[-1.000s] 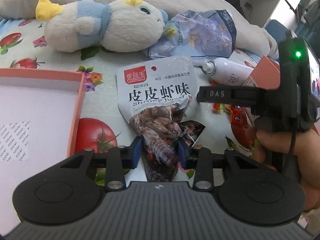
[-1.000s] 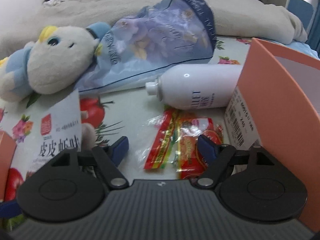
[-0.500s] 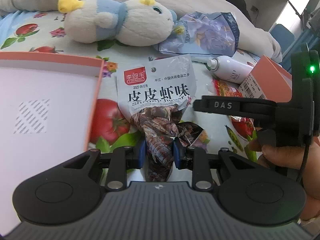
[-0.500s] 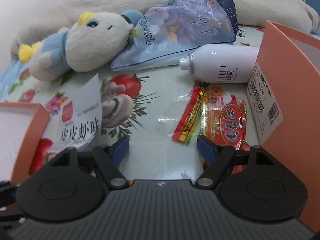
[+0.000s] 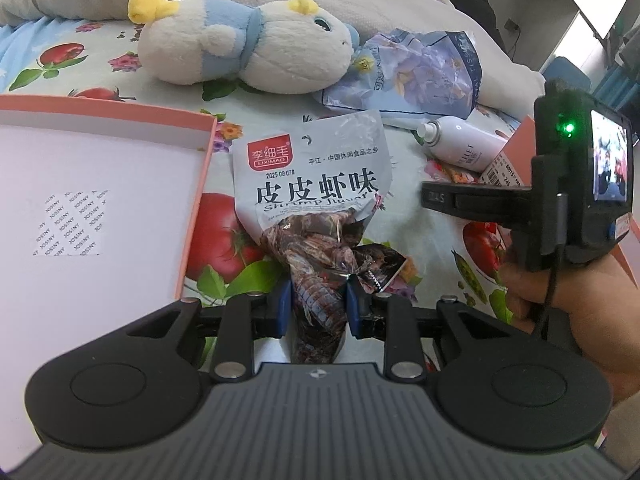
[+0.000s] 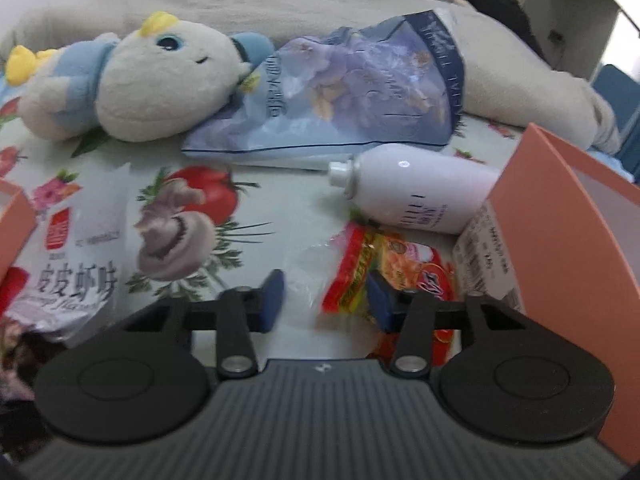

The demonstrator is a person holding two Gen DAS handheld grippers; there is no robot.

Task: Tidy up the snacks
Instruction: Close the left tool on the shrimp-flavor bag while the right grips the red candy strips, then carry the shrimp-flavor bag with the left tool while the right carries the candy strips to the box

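Observation:
My left gripper (image 5: 315, 308) is shut on the bottom of a grey shrimp-flavour snack bag (image 5: 316, 196) and holds it up above the printed sheet. The same bag shows at the left of the right wrist view (image 6: 80, 264). My right gripper (image 6: 326, 298) is open, low over a red and yellow snack packet (image 6: 376, 272) that lies beside an orange box (image 6: 560, 248). Its right finger overlaps the packet; its left finger is over the packet's clear edge. An open orange box with a white inside (image 5: 92, 200) lies to the left of the held bag.
A white and blue plush toy (image 5: 240, 48) lies at the back, next to a blue tissue pack (image 5: 416, 76). A white spray bottle (image 6: 416, 196) lies against the right orange box. A grey blanket (image 6: 280, 4) runs along the back.
My left gripper has lifted and drawn the shrimp bag back, with the left box nearer in view. My right gripper has narrowed its opening and moved in over the red packet.

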